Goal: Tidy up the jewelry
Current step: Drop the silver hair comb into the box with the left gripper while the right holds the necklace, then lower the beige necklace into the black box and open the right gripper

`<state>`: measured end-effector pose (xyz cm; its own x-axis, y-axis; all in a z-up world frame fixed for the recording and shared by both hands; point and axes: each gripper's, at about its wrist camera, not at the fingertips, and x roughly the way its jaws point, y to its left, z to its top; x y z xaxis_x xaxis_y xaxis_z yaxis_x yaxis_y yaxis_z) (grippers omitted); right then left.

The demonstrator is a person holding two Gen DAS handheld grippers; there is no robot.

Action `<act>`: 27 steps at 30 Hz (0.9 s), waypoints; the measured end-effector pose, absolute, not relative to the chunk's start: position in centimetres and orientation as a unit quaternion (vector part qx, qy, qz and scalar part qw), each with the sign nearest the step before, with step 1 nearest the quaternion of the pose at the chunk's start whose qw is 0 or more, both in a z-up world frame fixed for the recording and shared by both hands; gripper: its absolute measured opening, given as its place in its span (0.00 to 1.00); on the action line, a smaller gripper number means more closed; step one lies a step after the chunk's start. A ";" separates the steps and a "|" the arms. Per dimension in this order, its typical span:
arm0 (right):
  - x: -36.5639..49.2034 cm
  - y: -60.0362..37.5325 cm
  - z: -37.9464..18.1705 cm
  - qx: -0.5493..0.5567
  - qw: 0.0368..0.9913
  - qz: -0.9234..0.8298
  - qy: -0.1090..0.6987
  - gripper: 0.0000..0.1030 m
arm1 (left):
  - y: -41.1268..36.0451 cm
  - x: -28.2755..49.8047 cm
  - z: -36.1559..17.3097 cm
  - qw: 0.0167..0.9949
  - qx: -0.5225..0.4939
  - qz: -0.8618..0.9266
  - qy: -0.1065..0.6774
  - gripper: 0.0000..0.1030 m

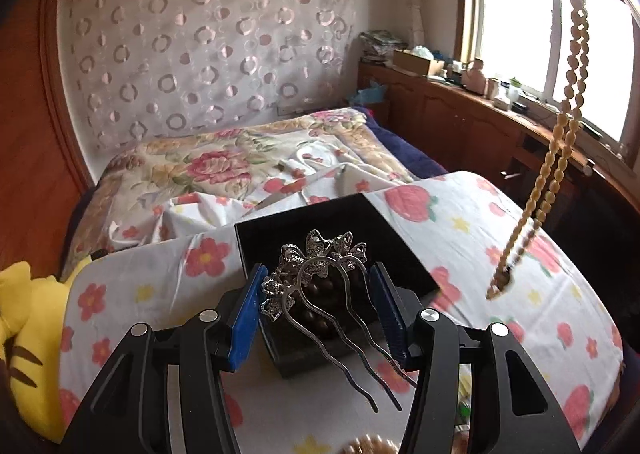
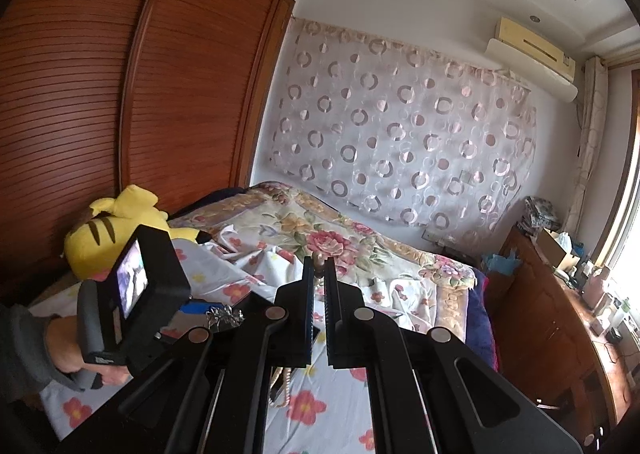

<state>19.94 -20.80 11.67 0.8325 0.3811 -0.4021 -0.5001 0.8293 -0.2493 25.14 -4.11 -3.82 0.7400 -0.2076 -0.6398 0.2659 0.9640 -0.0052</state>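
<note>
Left gripper [image 1: 316, 312] half spread, blue pads clamping a silver hair comb [image 1: 320, 286] directly above the black box [image 1: 320, 222] on the flowered cloth [image 1: 500, 222]. Right gripper [image 2: 319, 274] pinched tight on a cream bead necklace [image 1: 560, 134], dangling right of the box.

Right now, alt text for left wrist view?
The left claw holds a silver bow-decorated hair comb over an open black box on a floral-covered table. A beige bead necklace dangles at right; a bed lies behind.
</note>
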 end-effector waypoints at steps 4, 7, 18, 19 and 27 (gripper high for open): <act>22.1 -20.2 11.3 -0.173 0.941 0.230 0.179 0.05 | -3.9 27.4 -4.5 0.930 0.034 -0.118 0.346 0.49; 23.7 -19.5 10.7 -0.168 0.939 0.232 0.189 0.05 | -3.9 28.6 -5.0 0.929 0.031 -0.111 0.352 0.50; 26.6 -18.0 6.4 -0.158 0.926 0.248 0.238 0.05 | -1.3 24.8 -4.8 0.939 0.025 -0.092 0.331 0.65; 26.8 -17.7 5.5 -0.159 0.923 0.249 0.247 0.05 | -1.1 24.3 -4.9 0.939 0.024 -0.093 0.331 0.65; 27.4 -16.3 0.4 -0.155 0.903 0.263 0.302 0.06 | 0.3 19.9 -5.8 0.941 0.015 -0.090 0.327 0.77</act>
